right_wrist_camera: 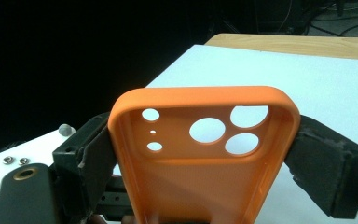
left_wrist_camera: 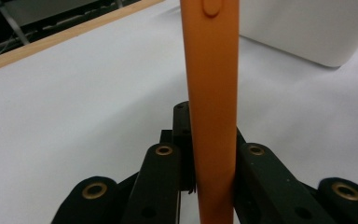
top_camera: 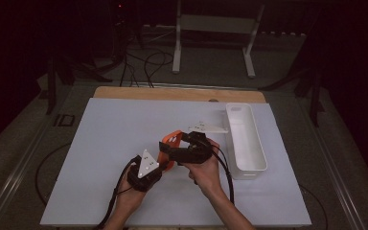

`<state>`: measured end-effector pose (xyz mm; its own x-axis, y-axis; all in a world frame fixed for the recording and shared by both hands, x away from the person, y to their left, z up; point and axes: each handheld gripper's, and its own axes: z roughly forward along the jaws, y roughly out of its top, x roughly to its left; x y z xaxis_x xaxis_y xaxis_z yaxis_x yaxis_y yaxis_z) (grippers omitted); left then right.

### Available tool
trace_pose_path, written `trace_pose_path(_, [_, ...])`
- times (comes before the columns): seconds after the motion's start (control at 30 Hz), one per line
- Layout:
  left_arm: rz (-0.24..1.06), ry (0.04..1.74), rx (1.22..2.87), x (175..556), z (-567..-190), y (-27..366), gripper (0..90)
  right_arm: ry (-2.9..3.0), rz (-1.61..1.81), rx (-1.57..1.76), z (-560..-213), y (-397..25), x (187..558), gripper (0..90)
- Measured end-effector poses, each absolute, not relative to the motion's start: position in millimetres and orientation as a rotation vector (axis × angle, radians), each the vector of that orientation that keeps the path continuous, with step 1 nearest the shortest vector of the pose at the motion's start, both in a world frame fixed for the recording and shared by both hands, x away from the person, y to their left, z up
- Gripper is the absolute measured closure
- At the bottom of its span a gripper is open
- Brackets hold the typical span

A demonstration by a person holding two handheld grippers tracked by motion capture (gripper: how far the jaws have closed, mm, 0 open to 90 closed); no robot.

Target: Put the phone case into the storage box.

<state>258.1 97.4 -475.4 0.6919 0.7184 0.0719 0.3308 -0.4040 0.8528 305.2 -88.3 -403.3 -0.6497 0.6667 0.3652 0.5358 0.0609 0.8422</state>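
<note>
Orange phone case held above tabletop: left gripper clenched on its edge, right gripper clamping both long sides.

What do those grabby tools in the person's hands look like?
Both tongs are black. The left tongs carry a grey three-cornered plate with little holes, and so do the right tongs. Brass-coloured rivets dot the jaws, and a black cable trails from each. No sleeves reach the forearms.

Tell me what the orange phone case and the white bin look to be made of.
Phone case: probably soft silicone or rubbery plastic, matte, with rounded edges and clean moulded camera holes. Bin: likely hard plastic, smooth with a slight sheen, thin even walls and rounded corners.
</note>
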Motion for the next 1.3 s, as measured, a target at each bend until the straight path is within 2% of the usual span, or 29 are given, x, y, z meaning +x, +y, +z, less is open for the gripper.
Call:
trace_pose_path(1.03, [0.528, 0.793, 2.016, 258.2, -476.6, 94.8, 81.6, 2.192, 1.629, 1.247, -404.1, -88.5, 303.1, 16.4])
trace_pose_path(1.23, [0.518, 0.796, 2.016, 258.8, -475.9, 95.2, 79.3, 2.186, 1.624, 1.251, -404.1, -88.6, 303.1, 16.4])
trace_pose_path(1.3, [0.508, 0.801, 2.009, 259.2, -475.4, 96.0, 76.0, 2.184, 1.626, 1.255, -403.9, -88.6, 303.0, 16.4])
